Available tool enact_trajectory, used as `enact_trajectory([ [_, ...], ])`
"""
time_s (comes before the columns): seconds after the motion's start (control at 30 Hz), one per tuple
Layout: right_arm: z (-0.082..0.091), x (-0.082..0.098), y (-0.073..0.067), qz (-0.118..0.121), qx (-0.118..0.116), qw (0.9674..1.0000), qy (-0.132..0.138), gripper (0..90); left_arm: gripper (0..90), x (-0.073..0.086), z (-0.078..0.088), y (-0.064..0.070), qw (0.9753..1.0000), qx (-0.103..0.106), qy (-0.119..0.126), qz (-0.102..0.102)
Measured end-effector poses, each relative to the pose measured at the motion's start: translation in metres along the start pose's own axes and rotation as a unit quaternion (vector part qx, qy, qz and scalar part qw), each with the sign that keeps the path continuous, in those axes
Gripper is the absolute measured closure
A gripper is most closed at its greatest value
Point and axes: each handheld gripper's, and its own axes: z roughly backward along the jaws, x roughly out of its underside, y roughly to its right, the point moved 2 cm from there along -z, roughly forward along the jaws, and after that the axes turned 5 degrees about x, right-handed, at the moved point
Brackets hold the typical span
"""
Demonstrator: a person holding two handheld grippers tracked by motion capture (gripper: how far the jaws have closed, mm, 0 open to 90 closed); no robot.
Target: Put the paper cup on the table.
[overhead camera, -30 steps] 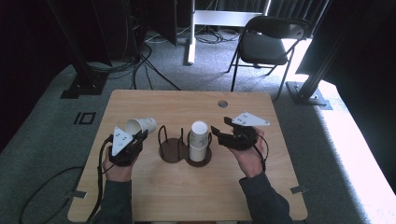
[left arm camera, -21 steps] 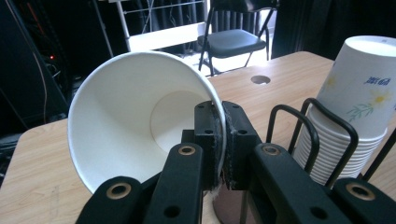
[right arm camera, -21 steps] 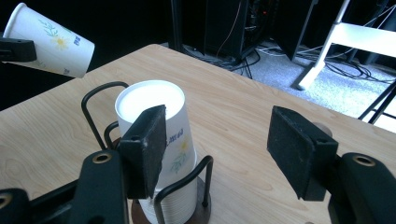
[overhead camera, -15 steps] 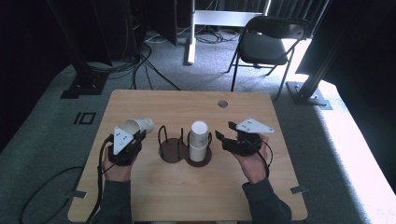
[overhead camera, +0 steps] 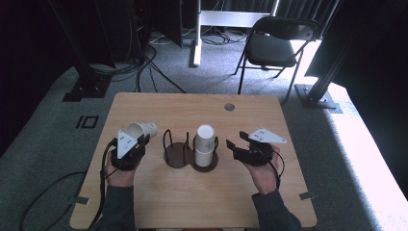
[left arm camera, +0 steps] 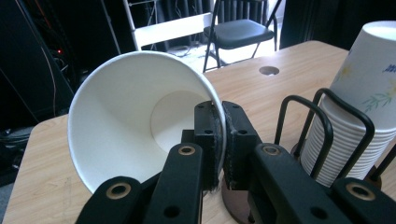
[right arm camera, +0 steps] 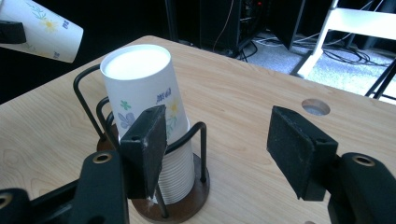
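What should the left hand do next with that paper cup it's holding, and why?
Probably carry the paper cup across to the empty ring of the wire holder and turn it upside down like the stack. The left gripper pinches the cup's rim with the cup on its side, clear of the table; the holder's near ring has no cups, and the right gripper is open beside the stack.
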Motion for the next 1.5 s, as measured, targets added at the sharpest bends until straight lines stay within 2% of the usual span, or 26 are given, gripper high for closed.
enact_trajectory([
  [0.37,0.002,0.007,0.006,-0.008,0.003,1.0,-0.003,37.4,86.4,0.0,-0.001,-0.001,0.9997,0.007,-0.019,-0.012],
  [1.0,0.004,0.011,0.012,-0.012,0.008,0.9999,-0.006,37.7,86.5,0.002,-0.002,-0.008,0.9989,0.011,-0.044,-0.009],
  [1.5,0.006,0.015,0.016,-0.016,0.011,0.9998,-0.008,37.7,86.6,0.006,-0.006,-0.01,0.9973,0.013,-0.071,-0.012],
])
